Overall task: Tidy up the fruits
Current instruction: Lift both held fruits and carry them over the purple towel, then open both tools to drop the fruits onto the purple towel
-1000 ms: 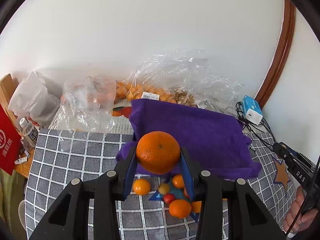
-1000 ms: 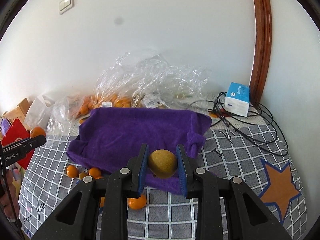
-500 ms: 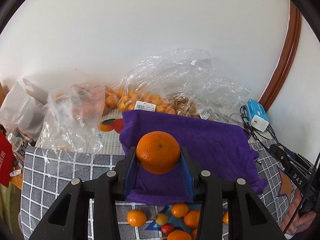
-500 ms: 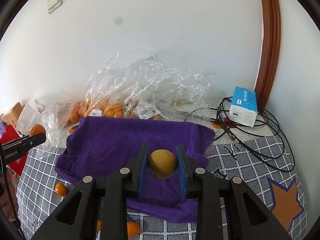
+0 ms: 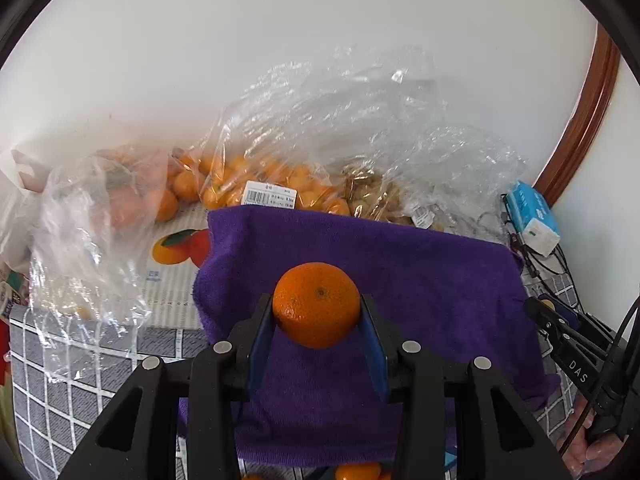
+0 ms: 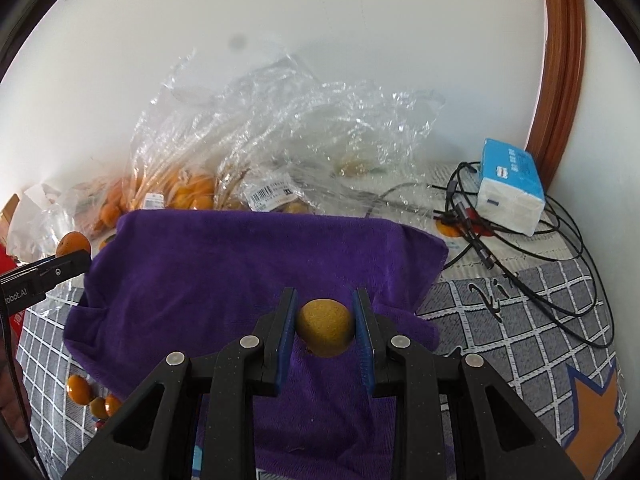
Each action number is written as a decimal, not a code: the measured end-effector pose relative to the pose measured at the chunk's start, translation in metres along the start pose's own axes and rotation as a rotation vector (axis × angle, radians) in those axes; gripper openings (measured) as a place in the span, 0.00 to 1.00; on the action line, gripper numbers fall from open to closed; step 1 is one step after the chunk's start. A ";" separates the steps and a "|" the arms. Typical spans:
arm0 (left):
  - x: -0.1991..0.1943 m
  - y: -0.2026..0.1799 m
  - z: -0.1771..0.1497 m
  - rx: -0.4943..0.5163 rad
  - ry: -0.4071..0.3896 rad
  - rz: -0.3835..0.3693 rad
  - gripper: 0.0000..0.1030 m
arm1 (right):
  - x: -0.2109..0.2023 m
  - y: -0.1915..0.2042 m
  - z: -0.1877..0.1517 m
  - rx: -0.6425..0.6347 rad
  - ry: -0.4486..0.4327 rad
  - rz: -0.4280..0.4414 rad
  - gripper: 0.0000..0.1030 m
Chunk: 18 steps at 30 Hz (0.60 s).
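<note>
both grippers are loaded. left gripper (image 5: pixel 317 306) is clamped on an orange (image 5: pixel 316 304), its blue pads pressed to the fruit's two sides; right gripper (image 6: pixel 325 328) is clamped on a smaller, dull yellow-brown round fruit (image 6: pixel 325 332), which i can't name more exactly. neither grip has altered over the last second: the same fruits sit between the same pads.

what has changed is the view beyond them. a second ago the loose fruits on the checked tablecloth (image 5: pixel 40 392) lay plainly below the left gripper; now the purple towel (image 5: pixel 400 280) fills the middle of both views, and only a sliver of small oranges (image 5: pixel 356 472) shows at the bottom edge of the left view. the clear plastic bags of oranges (image 5: pixel 240 184) by the wall have grown larger. so both hands have carried forward and down, off the loose pile and over the towel.

in the right view the small loose fruits (image 6: pixel 80 390) lie at the towel's left edge, and the cables (image 6: pixel 520 248) and blue-and-white box (image 6: pixel 512 188) are well off to the right.

my reading: both fruits are in transport, held above the towel, not yet set down. the towel looks like the place where they are being gathered, so release onto it seems the likely next step, one on each side.
</note>
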State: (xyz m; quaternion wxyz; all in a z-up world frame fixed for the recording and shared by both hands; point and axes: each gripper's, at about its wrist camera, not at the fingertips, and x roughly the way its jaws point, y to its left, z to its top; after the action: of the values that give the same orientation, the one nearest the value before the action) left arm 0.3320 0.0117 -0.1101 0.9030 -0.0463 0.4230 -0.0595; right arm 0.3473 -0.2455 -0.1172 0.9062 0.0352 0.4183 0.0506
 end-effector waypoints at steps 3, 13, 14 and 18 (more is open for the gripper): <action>0.016 0.001 -0.002 0.001 0.019 0.002 0.38 | 0.016 0.000 -0.001 0.001 0.026 -0.003 0.27; 0.053 0.004 -0.011 0.002 0.088 -0.003 0.38 | 0.057 0.016 -0.006 -0.043 0.117 -0.018 0.27; 0.055 0.004 -0.012 0.002 0.091 -0.002 0.38 | 0.060 0.017 -0.006 -0.044 0.123 -0.019 0.27; 0.060 0.003 -0.013 0.005 0.107 -0.004 0.38 | 0.067 0.019 -0.009 -0.047 0.138 -0.024 0.27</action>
State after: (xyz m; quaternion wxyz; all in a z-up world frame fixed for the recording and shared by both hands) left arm 0.3603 0.0055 -0.1644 0.8790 -0.0418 0.4706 -0.0647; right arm 0.3822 -0.2186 -0.1714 0.8763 0.0053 0.4790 0.0521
